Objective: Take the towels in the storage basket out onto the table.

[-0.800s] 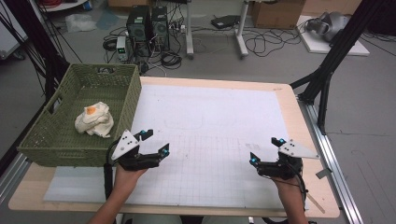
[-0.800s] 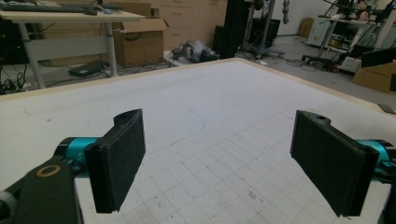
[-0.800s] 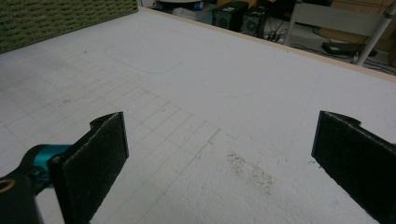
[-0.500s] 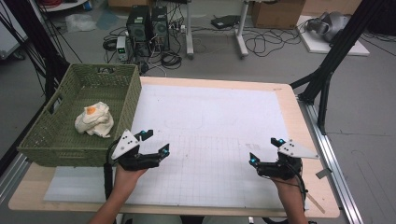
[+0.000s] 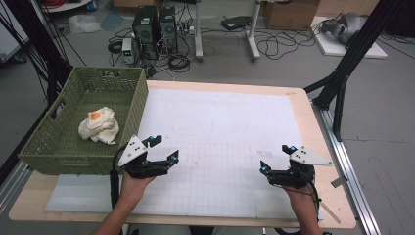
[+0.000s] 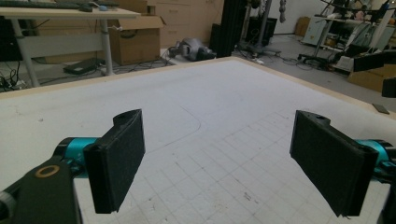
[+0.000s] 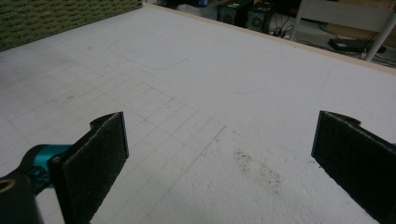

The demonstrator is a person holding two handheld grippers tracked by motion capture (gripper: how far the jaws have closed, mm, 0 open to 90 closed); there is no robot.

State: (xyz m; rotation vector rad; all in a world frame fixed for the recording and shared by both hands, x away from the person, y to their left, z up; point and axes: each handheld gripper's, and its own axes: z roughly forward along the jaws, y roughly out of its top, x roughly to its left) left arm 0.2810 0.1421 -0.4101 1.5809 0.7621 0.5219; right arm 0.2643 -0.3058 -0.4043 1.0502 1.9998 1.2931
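Both grippers are held low and level near the table's front edge, left gripper and right gripper gaping, nothing between. Nothing has shifted since earlier. The cloth lies in the basket at the left edge.

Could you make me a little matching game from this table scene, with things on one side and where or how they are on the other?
Things:
1. cream cloth
2. green basket
3. left gripper
4. right gripper

Descriptions:
A. open, near the table's right edge
B. bundled inside the basket
C. open, just beside the basket's near corner
D. standing at the table's left end

Pairs: 1-B, 2-D, 3-C, 4-A
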